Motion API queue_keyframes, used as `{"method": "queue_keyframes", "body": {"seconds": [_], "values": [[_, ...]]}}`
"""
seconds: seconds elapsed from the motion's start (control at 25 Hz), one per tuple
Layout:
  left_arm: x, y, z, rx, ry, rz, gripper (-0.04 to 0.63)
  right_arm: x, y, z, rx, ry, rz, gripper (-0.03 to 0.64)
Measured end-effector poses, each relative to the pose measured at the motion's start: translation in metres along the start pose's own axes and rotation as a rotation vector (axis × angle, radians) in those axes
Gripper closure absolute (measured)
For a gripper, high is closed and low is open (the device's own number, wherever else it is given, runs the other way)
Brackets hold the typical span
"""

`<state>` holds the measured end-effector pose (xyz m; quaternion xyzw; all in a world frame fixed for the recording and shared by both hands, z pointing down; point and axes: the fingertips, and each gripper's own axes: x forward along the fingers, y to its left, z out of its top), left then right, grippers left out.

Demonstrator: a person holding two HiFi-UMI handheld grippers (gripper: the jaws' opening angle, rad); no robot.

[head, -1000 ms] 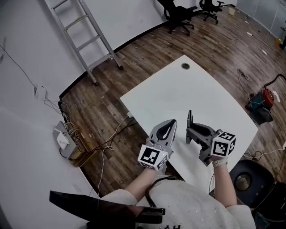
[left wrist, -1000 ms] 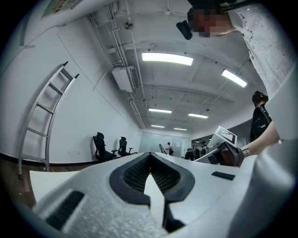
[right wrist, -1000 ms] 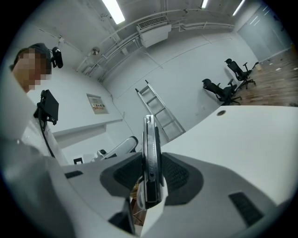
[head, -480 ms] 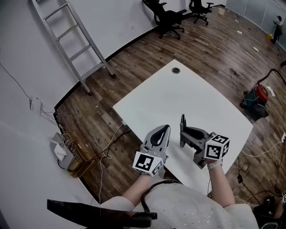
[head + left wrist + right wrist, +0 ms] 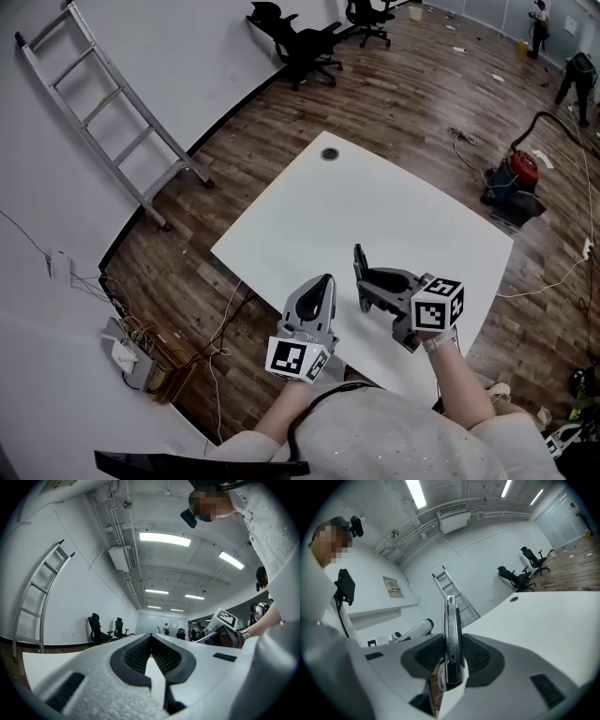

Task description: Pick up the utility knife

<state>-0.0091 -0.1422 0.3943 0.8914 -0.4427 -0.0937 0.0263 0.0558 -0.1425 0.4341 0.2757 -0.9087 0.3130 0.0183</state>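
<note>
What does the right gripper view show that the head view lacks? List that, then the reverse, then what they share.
Only the right gripper view: the ceiling lights, a wall air unit, and a close look at the utility knife clamped edge-on. Only the head view: the red vacuum, tangled cables and the right gripper's marker cube. Both: the knife standing upright in the right gripper, the white table, ladder, office chairs and left gripper.
</note>
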Motion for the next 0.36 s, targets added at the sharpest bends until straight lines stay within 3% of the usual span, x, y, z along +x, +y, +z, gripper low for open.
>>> {"method": "queue_keyframes", "body": {"seconds": [0.36], "values": [[0.0001,-0.0026,0.0021,0.002,-0.002,-0.010,0.589,-0.0027,0.0027,0.0032,0.003,-0.009,0.000,0.485]]}}
